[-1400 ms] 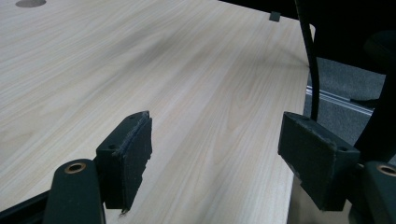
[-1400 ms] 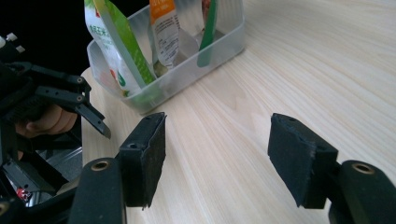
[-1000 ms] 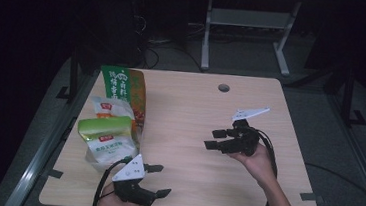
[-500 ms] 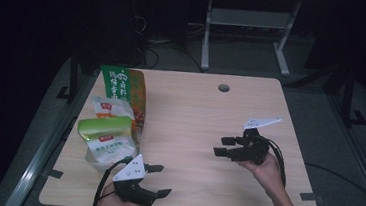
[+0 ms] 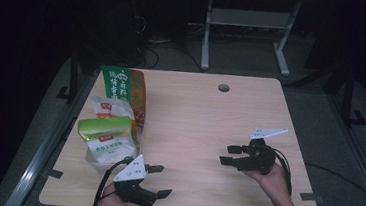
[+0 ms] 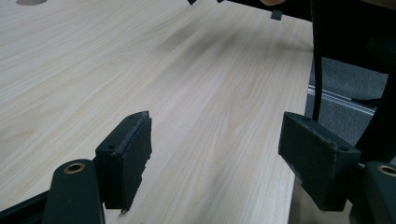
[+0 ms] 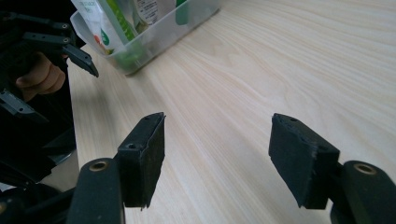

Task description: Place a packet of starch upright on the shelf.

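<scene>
Both claws gape empty; the snack bags (image 5: pixel 111 127) sit just beyond the left claw (image 5: pixel 156 181), far from the right claw (image 5: pixel 229 154).

surface: light wooden table (image 5: pixel 195 114) | on it, left side: clear bin (image 7: pixel 154 39) of snack packets (image 5: pixel 111 127)

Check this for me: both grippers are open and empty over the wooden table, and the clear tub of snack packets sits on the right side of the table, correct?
Not quite. The clear tub of snack packets sits on the left side of the table, near the left gripper, as the high view shows. The rest holds: the left gripper and the right gripper are open and empty.
</scene>
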The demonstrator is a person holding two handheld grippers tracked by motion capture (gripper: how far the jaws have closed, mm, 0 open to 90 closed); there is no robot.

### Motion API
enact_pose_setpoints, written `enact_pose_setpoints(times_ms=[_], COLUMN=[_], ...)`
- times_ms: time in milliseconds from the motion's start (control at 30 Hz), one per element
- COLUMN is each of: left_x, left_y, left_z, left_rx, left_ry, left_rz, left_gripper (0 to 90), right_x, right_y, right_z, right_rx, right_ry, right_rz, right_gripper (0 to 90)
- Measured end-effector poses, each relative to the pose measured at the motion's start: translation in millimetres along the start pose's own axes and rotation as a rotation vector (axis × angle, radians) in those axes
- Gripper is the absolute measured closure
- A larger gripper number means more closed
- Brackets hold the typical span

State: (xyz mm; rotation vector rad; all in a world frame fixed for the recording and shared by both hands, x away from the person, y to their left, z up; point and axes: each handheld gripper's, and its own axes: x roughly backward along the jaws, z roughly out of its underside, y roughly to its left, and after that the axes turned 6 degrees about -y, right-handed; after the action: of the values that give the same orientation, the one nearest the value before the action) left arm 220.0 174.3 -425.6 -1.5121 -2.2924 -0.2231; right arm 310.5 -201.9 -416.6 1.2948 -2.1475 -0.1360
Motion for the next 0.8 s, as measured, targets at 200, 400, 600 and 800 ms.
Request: enact_pose_setpoints(times_ms=[200, 400, 600, 800], left_x=[0.3, -0.4, -0.8, -2.9], left_y=[0.4, -0.7, -0.9, -1.8], left_z=[0.2, 0.3, 0.3, 0.7], left_rx=[0.002, 0.003, 0.019, 0.017], left_ry=[0.001, 0.002, -0.006, -0.002], left_rz=[0.001, 0.004, 0.017, 0.026], left_gripper=[25.2, 25.2, 25.2, 25.1], right_x=[3.8, 7.5, 11.9, 15.4], right_y=[-0.9, 0.2, 2.3, 7.1], right_z=[12.7, 22.5, 30.8, 40.1], right_rx=[-0.013, -0.023, -0.032, -0.026], right_ry=[-0.001, 0.0, -0.012, -0.026], right_rz=[0.003, 0.007, 0.009, 0.02], right_gripper=[35.5, 35.4, 35.4, 34.8])
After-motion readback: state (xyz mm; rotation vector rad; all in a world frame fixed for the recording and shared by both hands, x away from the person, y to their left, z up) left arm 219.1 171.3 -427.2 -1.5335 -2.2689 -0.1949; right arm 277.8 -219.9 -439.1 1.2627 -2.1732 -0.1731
